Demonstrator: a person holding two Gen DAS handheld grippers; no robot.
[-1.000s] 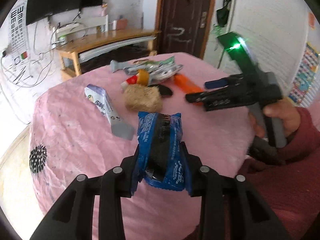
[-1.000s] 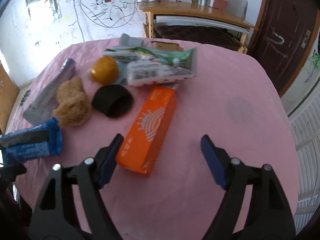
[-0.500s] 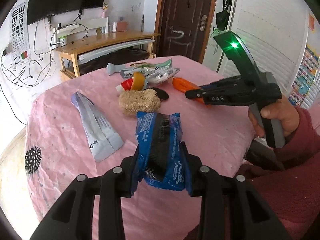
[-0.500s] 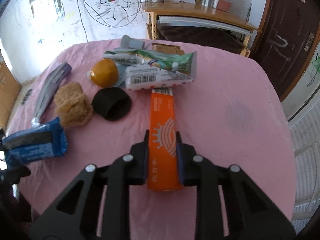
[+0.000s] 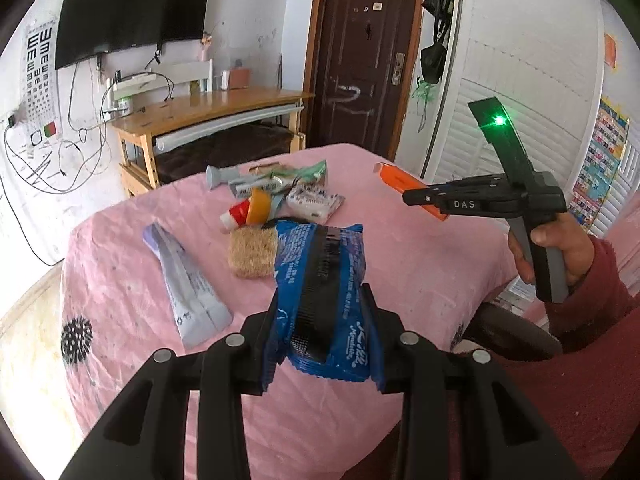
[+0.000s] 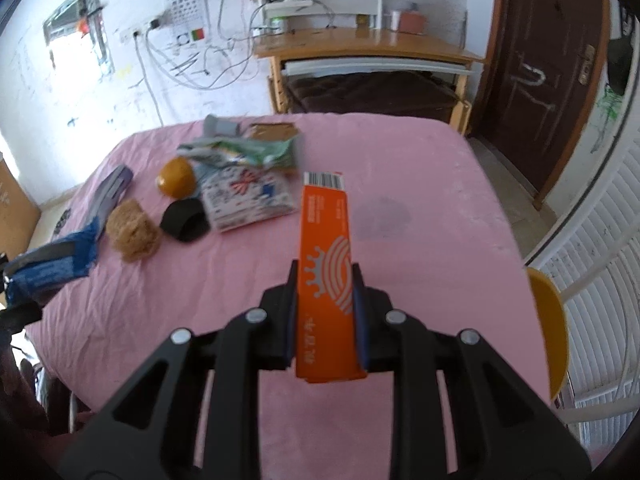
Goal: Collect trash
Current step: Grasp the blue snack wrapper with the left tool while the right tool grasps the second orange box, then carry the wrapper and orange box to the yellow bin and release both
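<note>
- Pink cloth covers the round bench (image 5: 408, 248), which fills the middle of both views; a wooden desk, a dark door and a wall-hung screen sit in the upper part of the frame behind it.
- At the bottom centre of the left view, my left jaws (image 5: 322, 332) are clenched on a blue snack wrapper (image 5: 320, 280), held clear above the cloth.
- At the bottom centre of the right view, my right jaws (image 6: 324, 312) are clenched on an orange carton (image 6: 326, 264), lifted off the bench and pointing up the frame.
- So, as I judge it, two pieces of trash are picked up, but neither is dropped anywhere yet.
- Left on the bench, upper left of the right view: a purple-grey tube (image 5: 188, 280), a tan sponge (image 6: 134, 230), a black cap (image 6: 184, 220), an orange-yellow ball (image 6: 176, 177), a white printed pouch (image 6: 248, 196), a green wrapper (image 6: 248, 152) and a grey tube end (image 6: 218, 126).
- A yellow rim (image 6: 550, 332) shows at the right edge of the right view, off the bench; I cannot tell whether it is the bin.
- Most of the collecting is still ahead.
</note>
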